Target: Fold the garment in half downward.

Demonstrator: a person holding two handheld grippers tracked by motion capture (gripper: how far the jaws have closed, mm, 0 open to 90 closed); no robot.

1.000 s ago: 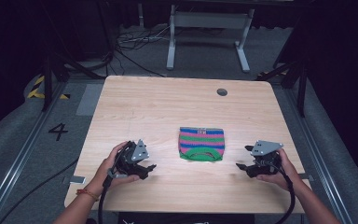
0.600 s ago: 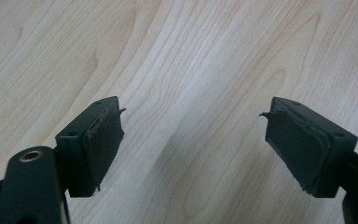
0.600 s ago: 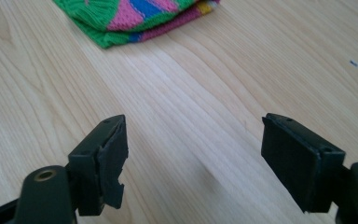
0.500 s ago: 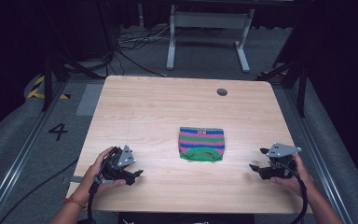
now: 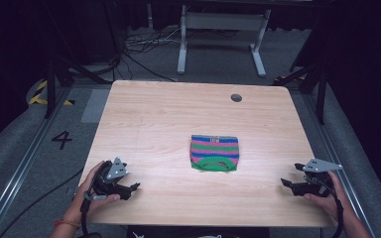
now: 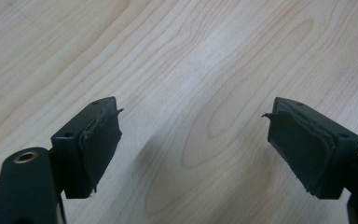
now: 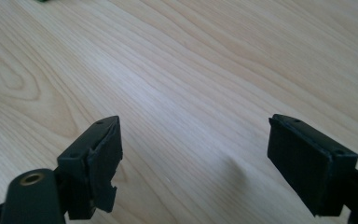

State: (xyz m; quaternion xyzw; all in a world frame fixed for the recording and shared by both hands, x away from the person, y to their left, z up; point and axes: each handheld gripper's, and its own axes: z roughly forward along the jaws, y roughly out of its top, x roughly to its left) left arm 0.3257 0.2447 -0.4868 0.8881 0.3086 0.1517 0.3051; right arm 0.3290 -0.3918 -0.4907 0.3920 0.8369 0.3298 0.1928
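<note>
Your counter (image 5: pixel 154 124) is pale wood with a small dark hole (image 5: pixel 236 97) near its far edge. A folded knit cloth (image 5: pixel 214 153), striped pink, green and blue, lies flat right of centre. Your left claw (image 5: pixel 131 189) sits at the near left corner, your right claw (image 5: pixel 286 184) at the near right edge; both are spread wide over bare wood, gripping nothing
</note>
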